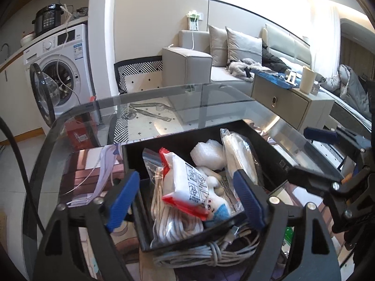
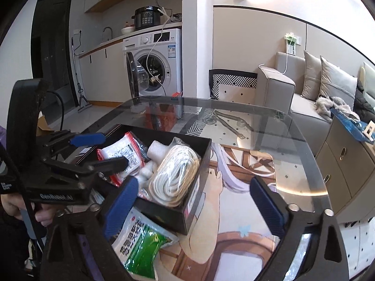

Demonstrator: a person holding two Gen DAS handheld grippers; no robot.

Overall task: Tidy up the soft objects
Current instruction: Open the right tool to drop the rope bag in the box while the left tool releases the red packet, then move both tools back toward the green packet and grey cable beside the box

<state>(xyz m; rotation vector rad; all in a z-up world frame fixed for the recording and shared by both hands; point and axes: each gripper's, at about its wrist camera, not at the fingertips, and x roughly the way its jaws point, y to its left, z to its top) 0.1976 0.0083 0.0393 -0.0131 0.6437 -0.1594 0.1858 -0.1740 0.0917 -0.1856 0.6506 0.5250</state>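
A black box (image 1: 269, 154) on the glass table holds several soft things: a red and white packet (image 1: 187, 185), white foam wrap (image 1: 207, 155), a bagged white cable coil (image 1: 239, 159), a small plush toy (image 1: 219, 208) and another bagged cable (image 1: 168, 220). My left gripper (image 1: 185, 174) hangs open over the box, its blue pads either side of the red and white packet without pressing it. My right gripper (image 2: 194, 180) stands wide open above the box's near corner (image 2: 182, 213), holding nothing. A green and white packet (image 2: 143, 238) lies on the table just beneath its left finger.
A grey cable bundle (image 1: 206, 253) lies on the table against the box's near wall. The glass table (image 2: 269, 126) covers a picture mat. A grey cabinet (image 2: 346, 164) stands at the right, with a sofa (image 2: 304, 107) behind it and a washing machine (image 2: 159, 65) beyond. A hand (image 2: 14, 207) grips the left tool.
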